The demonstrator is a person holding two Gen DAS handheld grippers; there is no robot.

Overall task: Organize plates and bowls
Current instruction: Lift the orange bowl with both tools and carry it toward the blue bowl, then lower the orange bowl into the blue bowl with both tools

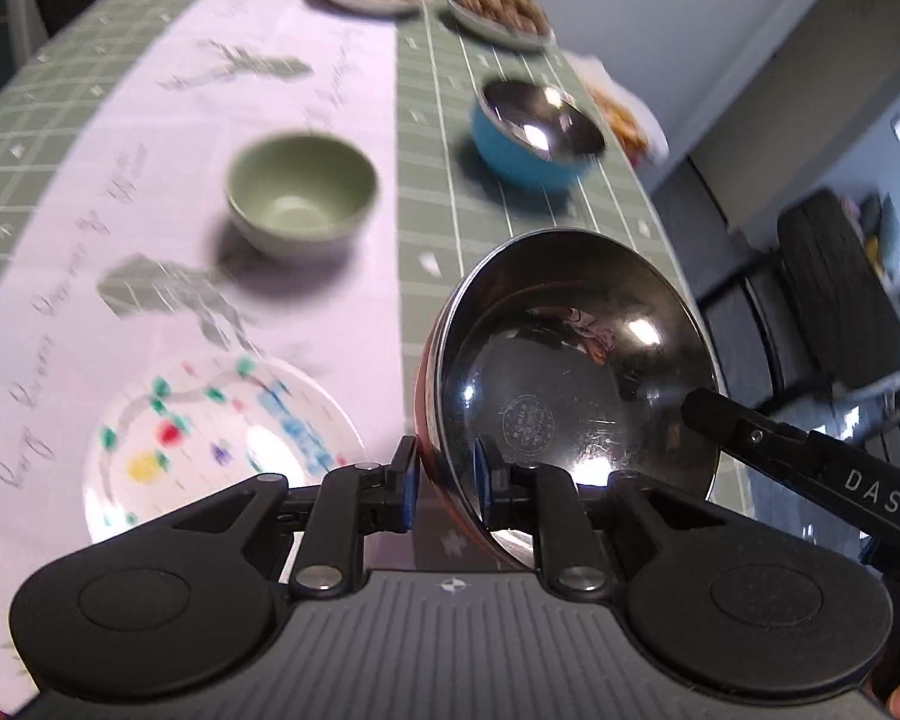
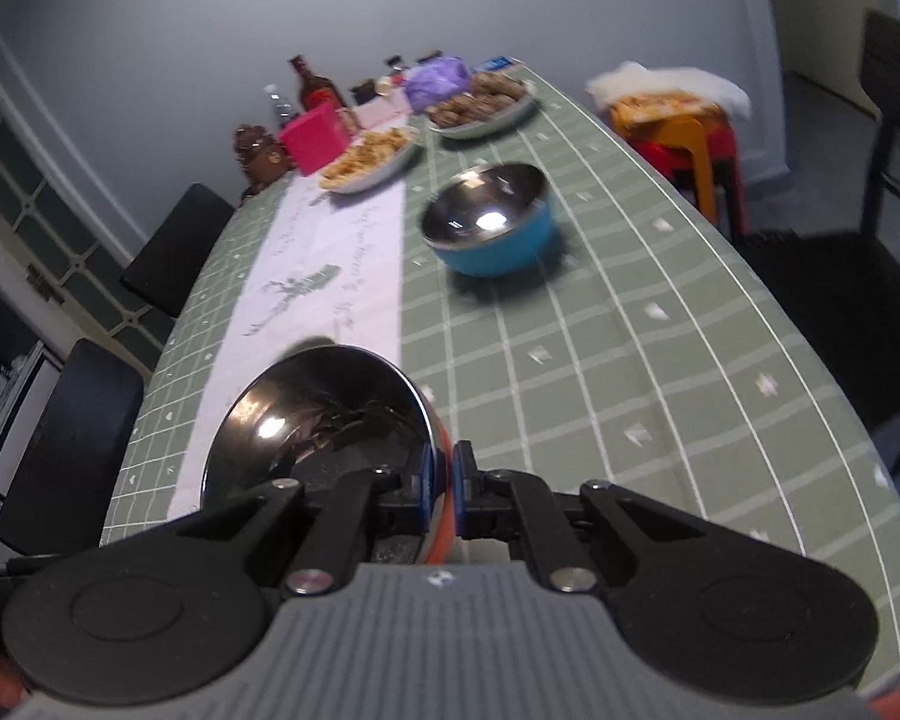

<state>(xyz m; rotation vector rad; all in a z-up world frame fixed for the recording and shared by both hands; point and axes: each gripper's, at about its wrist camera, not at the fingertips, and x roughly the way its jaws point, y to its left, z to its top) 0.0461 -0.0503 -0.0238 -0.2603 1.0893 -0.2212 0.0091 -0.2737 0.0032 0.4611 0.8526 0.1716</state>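
Observation:
Both grippers hold one steel bowl with an orange outside (image 1: 576, 390), lifted and tilted above the table. My left gripper (image 1: 444, 480) is shut on its left rim. My right gripper (image 2: 444, 489) is shut on its right rim; the bowl (image 2: 318, 414) fills the lower left of the right wrist view, and the right gripper's finger (image 1: 750, 438) shows in the left wrist view. A blue steel-lined bowl (image 1: 534, 132) (image 2: 492, 222) stands further ahead. A green bowl (image 1: 300, 192) and a white patterned plate (image 1: 210, 438) sit on the white runner to the left.
Two plates of food (image 2: 372, 159) (image 2: 486, 102) stand at the far end with a bottle (image 2: 315, 87), a pink box (image 2: 318, 138) and a purple bag (image 2: 438, 81). Black chairs (image 2: 174, 246) line the left side, another (image 2: 858, 276) the right. An orange stool (image 2: 684, 132) stands by the table edge.

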